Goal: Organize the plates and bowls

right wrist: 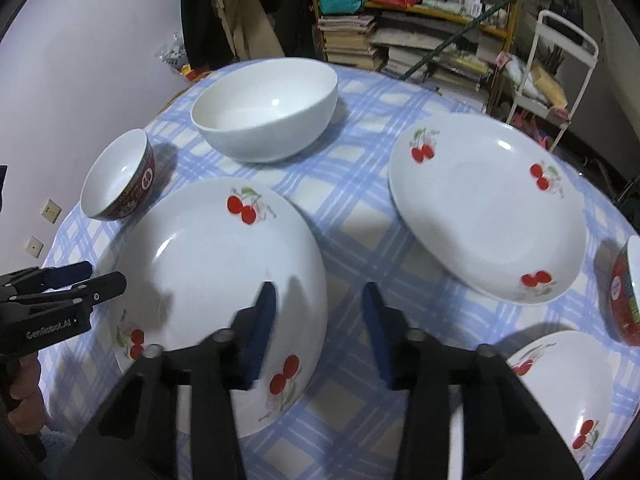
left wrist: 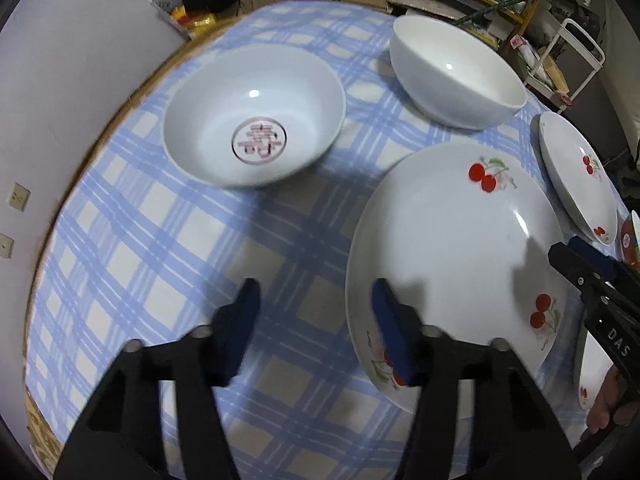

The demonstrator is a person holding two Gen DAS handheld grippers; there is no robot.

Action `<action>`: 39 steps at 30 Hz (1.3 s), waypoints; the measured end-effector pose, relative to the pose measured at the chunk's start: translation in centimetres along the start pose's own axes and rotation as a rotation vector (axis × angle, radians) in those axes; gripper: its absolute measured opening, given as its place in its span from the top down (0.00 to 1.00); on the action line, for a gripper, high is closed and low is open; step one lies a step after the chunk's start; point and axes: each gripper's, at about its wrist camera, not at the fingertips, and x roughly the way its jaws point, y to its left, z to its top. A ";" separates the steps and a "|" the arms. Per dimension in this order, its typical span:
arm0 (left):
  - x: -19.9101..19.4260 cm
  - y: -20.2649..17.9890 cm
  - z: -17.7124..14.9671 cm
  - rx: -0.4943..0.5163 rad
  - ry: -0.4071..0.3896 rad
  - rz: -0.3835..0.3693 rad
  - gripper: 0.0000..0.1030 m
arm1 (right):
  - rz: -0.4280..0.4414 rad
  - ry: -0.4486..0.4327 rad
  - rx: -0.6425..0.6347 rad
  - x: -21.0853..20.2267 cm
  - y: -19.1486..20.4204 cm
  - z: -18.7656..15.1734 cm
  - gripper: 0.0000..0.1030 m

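Note:
A cherry-print plate (left wrist: 452, 256) (right wrist: 216, 280) lies near the front of the checked table. My left gripper (left wrist: 316, 320) is open, its right finger over the plate's left rim. My right gripper (right wrist: 320, 320) is open, its left finger over the plate's right rim. A second cherry plate (right wrist: 484, 216) (left wrist: 576, 176) lies to the right. A third cherry plate (right wrist: 560, 388) sits at the front right. A bowl with a red emblem (left wrist: 256, 120) (right wrist: 120, 176) and a plain white bowl (left wrist: 456, 76) (right wrist: 264, 108) stand further back.
A red-patterned bowl (right wrist: 626, 292) sits at the right table edge. The round table (left wrist: 160, 248) has a blue checked cloth. A wall is to the left; shelves with books (right wrist: 352, 40) and a white rack (right wrist: 560, 60) stand behind.

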 end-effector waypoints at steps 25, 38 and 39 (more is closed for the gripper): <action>1.2 -2.1 0.1 0.030 0.012 -0.039 0.86 | 0.044 0.047 0.052 1.0 -0.5 -0.6 0.90; 0.9 -1.9 -0.8 0.063 0.016 -0.038 0.85 | 0.075 0.026 0.076 -0.4 -0.4 -1.2 0.89; 0.9 -1.8 -0.8 0.056 0.021 -0.048 0.85 | 0.079 0.024 0.076 -0.7 -0.3 -1.2 0.89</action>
